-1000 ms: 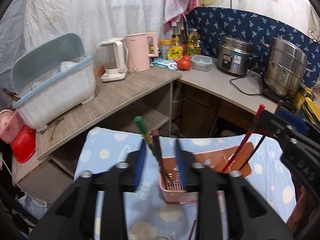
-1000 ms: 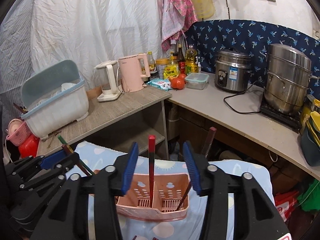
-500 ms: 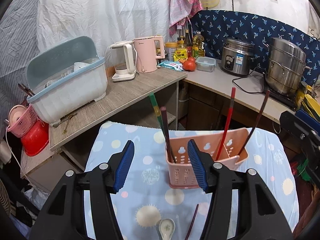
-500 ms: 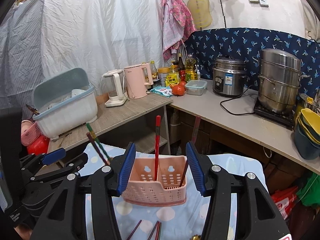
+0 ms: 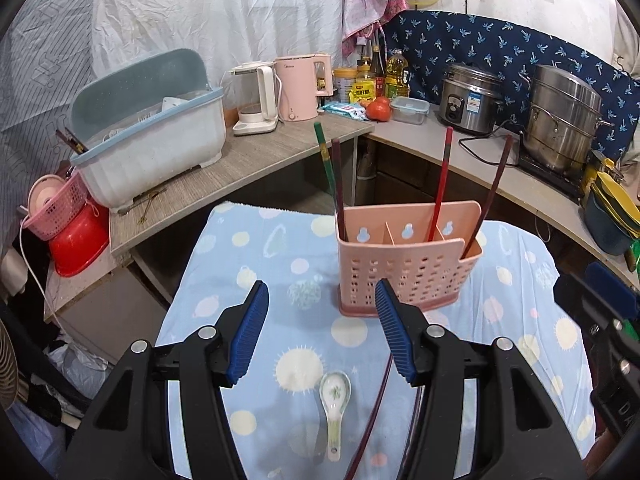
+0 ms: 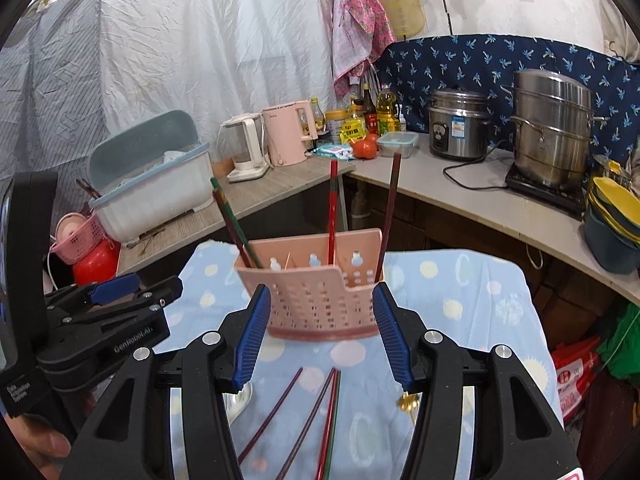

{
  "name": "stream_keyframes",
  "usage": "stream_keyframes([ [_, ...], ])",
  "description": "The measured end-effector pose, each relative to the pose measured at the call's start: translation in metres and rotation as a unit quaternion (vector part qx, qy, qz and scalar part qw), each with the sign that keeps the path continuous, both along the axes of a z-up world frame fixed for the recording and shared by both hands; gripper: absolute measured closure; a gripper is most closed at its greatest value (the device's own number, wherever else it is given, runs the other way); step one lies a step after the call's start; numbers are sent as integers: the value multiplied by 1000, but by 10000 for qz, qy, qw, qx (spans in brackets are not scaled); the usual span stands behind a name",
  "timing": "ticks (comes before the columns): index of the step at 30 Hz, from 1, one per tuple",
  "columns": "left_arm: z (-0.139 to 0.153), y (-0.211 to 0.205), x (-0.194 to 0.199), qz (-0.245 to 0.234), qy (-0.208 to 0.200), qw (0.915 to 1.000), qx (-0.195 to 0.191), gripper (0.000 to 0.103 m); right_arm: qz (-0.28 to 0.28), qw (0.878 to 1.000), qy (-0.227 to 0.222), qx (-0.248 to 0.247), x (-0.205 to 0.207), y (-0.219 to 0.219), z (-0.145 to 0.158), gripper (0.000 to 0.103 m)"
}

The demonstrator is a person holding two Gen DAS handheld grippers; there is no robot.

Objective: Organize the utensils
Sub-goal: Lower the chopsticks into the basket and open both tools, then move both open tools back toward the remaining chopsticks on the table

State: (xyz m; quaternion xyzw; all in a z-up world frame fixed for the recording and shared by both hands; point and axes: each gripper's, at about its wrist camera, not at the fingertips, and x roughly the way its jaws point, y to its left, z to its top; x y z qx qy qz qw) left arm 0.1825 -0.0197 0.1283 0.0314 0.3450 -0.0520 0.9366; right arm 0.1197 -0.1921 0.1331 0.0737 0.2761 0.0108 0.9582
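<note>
Tipping risk: pink caddy (image 5: 404, 256) stood light on the blue cloth (image 5: 248, 248) holding 4 chopsticks (image 5: 440, 184), loose chopsticks (image 6: 320, 412) and spoon (image 5: 335, 404) lay before it, both left gripper (image 5: 320, 336) and right gripper (image 6: 320, 336) gaped unloaded.

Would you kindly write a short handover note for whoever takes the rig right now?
Left gripper: open, empty, above the cloth before the caddy.
Right gripper: open, empty, close in front of the caddy.
Done: four chopsticks stand in the caddy, two at its left end, a red one and a dark one further right.
Left: spoon and loose chopsticks on the cloth.
</note>
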Motion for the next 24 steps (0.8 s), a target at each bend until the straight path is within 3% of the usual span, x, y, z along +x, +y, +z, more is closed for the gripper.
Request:
stream_keyframes([
  [24,-75,21,-62,139,768,9969,54,50,14,9954,954,-59,-70,16,-89,51],
])
